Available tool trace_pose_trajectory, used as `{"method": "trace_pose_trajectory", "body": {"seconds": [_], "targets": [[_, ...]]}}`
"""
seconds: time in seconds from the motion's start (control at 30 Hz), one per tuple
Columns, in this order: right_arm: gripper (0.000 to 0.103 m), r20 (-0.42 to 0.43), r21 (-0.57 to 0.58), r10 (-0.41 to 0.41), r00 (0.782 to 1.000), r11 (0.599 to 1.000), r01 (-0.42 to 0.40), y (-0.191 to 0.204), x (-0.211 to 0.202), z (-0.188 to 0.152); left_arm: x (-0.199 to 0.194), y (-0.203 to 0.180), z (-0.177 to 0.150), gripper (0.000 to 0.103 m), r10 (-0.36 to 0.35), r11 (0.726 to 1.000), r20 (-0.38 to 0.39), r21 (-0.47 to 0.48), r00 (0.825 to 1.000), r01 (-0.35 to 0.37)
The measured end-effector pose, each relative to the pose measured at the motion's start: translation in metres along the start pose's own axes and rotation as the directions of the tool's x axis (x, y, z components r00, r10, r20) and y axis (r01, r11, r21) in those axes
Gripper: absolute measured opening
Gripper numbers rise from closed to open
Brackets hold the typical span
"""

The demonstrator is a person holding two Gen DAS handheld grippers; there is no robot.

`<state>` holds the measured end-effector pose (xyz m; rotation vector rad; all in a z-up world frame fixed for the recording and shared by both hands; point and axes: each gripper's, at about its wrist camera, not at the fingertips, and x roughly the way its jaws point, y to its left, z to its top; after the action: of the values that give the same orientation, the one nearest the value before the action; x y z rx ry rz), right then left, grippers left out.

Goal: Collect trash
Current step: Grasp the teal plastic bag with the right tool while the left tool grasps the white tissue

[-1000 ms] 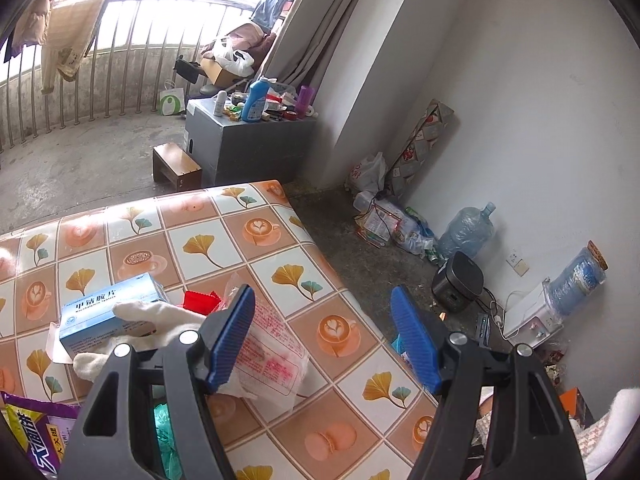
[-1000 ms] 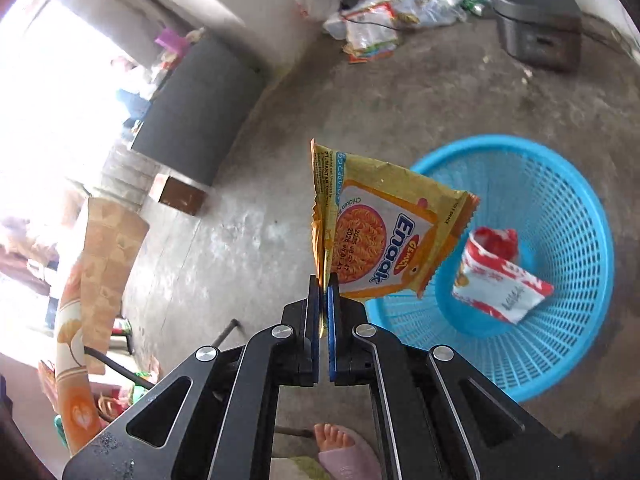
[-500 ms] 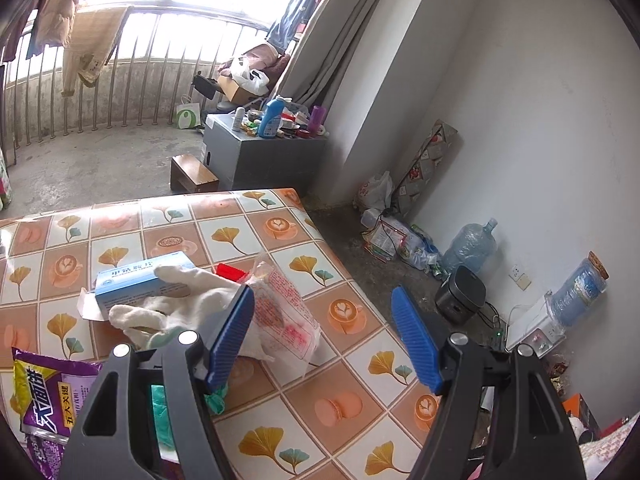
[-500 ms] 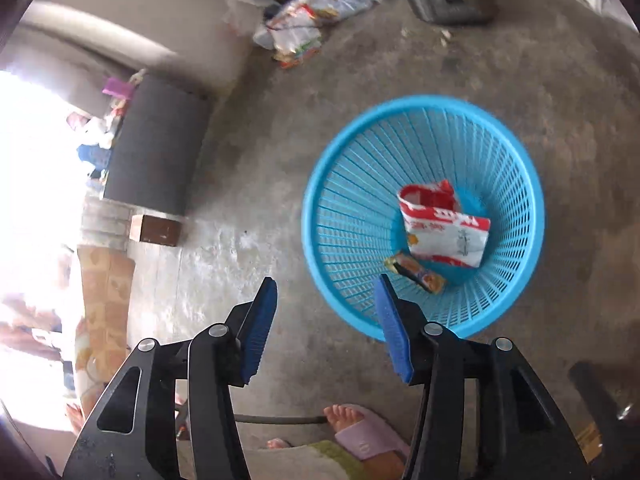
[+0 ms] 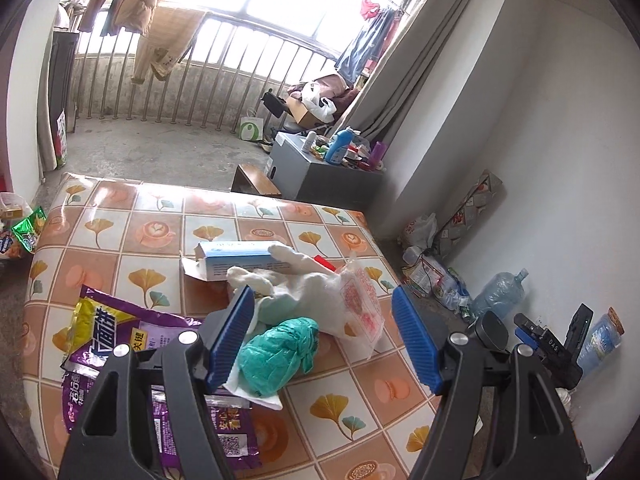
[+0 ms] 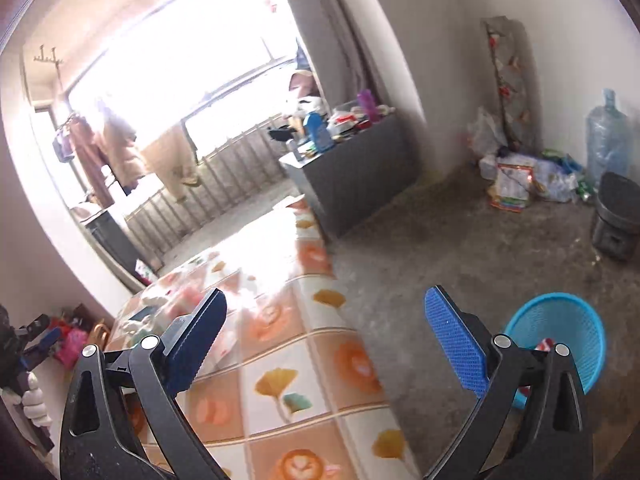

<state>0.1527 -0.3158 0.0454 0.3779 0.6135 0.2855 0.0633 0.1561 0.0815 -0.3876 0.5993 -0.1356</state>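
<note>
1. On the table with the orange and cream tiled oilcloth printed with ginkgo leaves and coffee cups (image 5: 132,236), the trash lies in a loose heap; from the left wrist view it runs left to right as follows.
2. At the near left lies a flat purple and yellow plastic snack bag (image 5: 120,344), partly hidden under the left gripper's frame.
3. Right of it sits a crumpled teal plastic bag (image 5: 276,356) resting on a sheet of white paper (image 5: 256,396).
4. Behind that lies a white fabric glove (image 5: 296,284), its fingers draped over an open light blue and white cardboard box (image 5: 236,258).
5. A small red scrap (image 5: 325,263) shows just beyond the glove, and a clear plastic wrapper with red print (image 5: 360,304) leans against the glove's right side.
6. The left gripper (image 5: 324,340) hovers over this heap with its blue pads set wide apart; the teal bag sits in the gap but neither pad presses on it.
7. From the right wrist view, which is blurred, the right gripper (image 6: 332,344) hangs above the table's right edge, its jaws opening wide with nothing between them.
8. Further right, on the grey concrete floor (image 6: 460,248), stands a round blue plastic mesh basket (image 6: 568,320) with a red and white packet (image 6: 545,345) inside, partly hidden by the gripper's frame.
</note>
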Motion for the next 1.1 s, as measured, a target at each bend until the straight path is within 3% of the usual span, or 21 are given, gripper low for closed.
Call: {"method": "trace_pose_trajectory", "body": {"seconds": [0.07, 0.13, 0.33, 0.47, 0.6, 0.67, 0.8, 0.97, 1.1], "targets": [[0.095, -0.062, -0.021, 0.095, 0.993, 0.995, -0.097, 0.026, 0.017, -0.011, -0.008, 0.011, -0.006, 0.069, 0.023, 1.000, 0.005, -0.005, 1.000, -0.023], [0.095, -0.129, -0.012, 0.195, 0.972, 0.980, -0.198, 0.052, 0.032, -0.025, -0.014, 0.025, -0.011, 0.069, 0.049, 0.999, 0.004, -0.018, 0.999, -0.049], [0.086, -0.326, 0.070, 0.399, 0.857, 0.914, -0.399, 0.126, 0.077, -0.068, -0.017, 0.072, -0.032, 0.069, 0.070, 0.990, -0.052, -0.116, 0.996, -0.076], [0.079, -0.401, 0.176, 0.473, 0.785, 0.880, -0.441, 0.156, 0.103, -0.082, -0.003, 0.086, -0.042, 0.061, 0.005, 0.988, -0.109, -0.153, 0.994, -0.022], [0.077, -0.446, 0.314, 0.528, 0.723, 0.848, -0.426, 0.172, 0.124, -0.085, 0.019, 0.091, -0.043, 0.051, -0.036, 0.987, -0.142, -0.159, 0.989, 0.013], [0.077, -0.459, 0.351, 0.535, 0.709, 0.843, -0.408, 0.177, 0.133, -0.083, 0.034, 0.093, -0.044, 0.049, -0.041, 0.987, -0.174, -0.158, 0.984, 0.013], [0.077, -0.475, 0.401, 0.527, 0.705, 0.843, -0.359, 0.182, 0.147, -0.079, 0.062, 0.102, -0.049, 0.046, -0.086, 0.979, -0.259, -0.203, 0.962, 0.033], [0.077, -0.500, 0.426, 0.504, 0.704, 0.851, -0.306, 0.185, 0.164, -0.080, 0.079, 0.104, -0.060, 0.031, -0.122, 0.973, -0.320, -0.228, 0.939, 0.048], [0.070, -0.510, 0.455, 0.498, 0.701, 0.848, -0.271, 0.180, 0.173, -0.082, 0.084, 0.099, -0.062, 0.021, -0.138, 0.974, -0.331, -0.217, 0.933, 0.067]]}}
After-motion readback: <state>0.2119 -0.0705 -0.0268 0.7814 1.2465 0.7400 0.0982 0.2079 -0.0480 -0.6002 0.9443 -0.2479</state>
